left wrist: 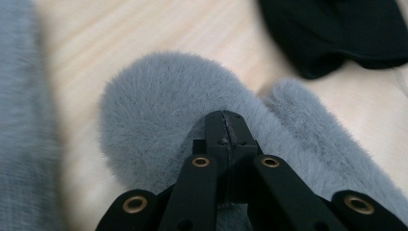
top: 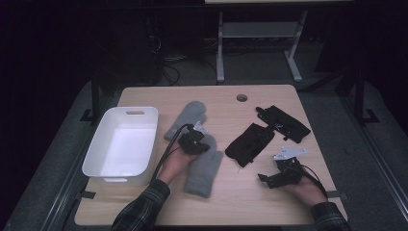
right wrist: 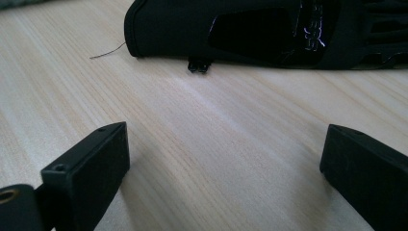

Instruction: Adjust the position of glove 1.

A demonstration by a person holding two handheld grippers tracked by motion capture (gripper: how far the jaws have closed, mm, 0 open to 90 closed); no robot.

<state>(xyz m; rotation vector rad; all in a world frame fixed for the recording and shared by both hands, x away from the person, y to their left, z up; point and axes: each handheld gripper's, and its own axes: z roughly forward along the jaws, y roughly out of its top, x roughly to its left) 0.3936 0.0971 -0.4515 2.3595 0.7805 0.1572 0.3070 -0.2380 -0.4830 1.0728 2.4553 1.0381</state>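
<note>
Two grey fluffy mittens lie at mid-table. My left gripper (top: 195, 142) is over the upper end of the near mitten (top: 204, 171). In the left gripper view its jaws (left wrist: 225, 120) are pressed together, tips sunk into that mitten's fur (left wrist: 159, 106). The far mitten (top: 187, 118) lies just behind, a blur at that view's left edge (left wrist: 19, 120). My right gripper (top: 264, 179) rests low at the front right, its jaws wide apart over bare wood (right wrist: 223, 144). Two black gloves lie ahead of it, one nearer (top: 250, 143) (right wrist: 250, 33) and one farther (top: 284, 122).
A white plastic bin (top: 153, 139) stands at the table's left side with nothing in it. A round cable hole (top: 242, 97) sits near the far edge. Beyond the table stand a desk frame and cables on the dark floor. A black glove's edge (left wrist: 337, 33) lies past the mitten.
</note>
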